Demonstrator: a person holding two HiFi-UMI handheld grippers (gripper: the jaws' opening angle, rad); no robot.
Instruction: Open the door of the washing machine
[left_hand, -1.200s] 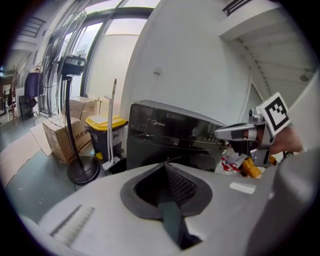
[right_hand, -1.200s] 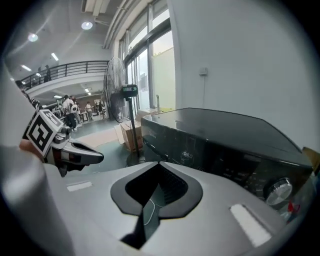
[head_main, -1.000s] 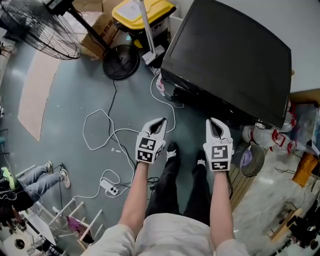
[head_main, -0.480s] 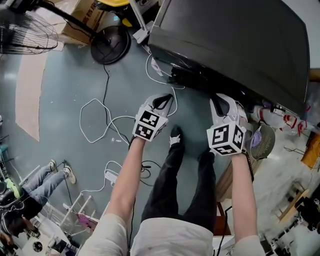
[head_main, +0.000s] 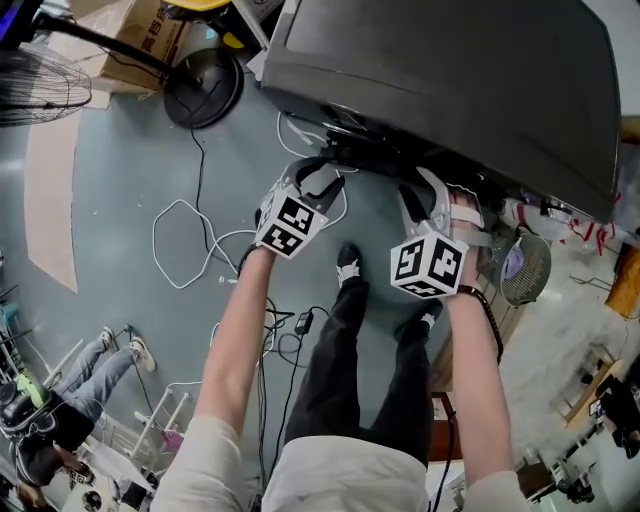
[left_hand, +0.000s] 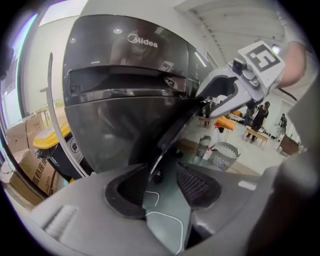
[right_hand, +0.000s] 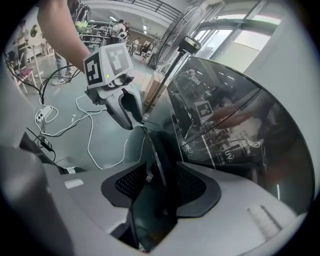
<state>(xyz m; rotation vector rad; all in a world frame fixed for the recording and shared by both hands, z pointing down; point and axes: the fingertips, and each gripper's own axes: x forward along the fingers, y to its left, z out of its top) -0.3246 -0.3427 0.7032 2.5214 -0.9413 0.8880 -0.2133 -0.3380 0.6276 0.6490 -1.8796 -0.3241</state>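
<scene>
On the floor at the far left lies one flat sheet of cardboard. Above it stands one pedestal fan, its round black base beside one cardboard box. One white cable loops over the grey floor. A seated person's legs show at the lower left.

Two grippers are held out on bare forearms above two black shoes. The left gripper has just been opening its jaws. They stand apart, and between them its own view shows the floor, the cable and, just past the tips, the dark lower edge of the machine; the pads press on nothing. The right gripper has also just been opening its jaws. A thin dark edge of the machine's front stands in the gap, with space on both sides, so nothing is clamped.

The one washing machine, dark grey and glossy, fills the upper right, directly ahead of both grippers. Its door lies flat on top and looks shut. One wire basket stands at the right.
</scene>
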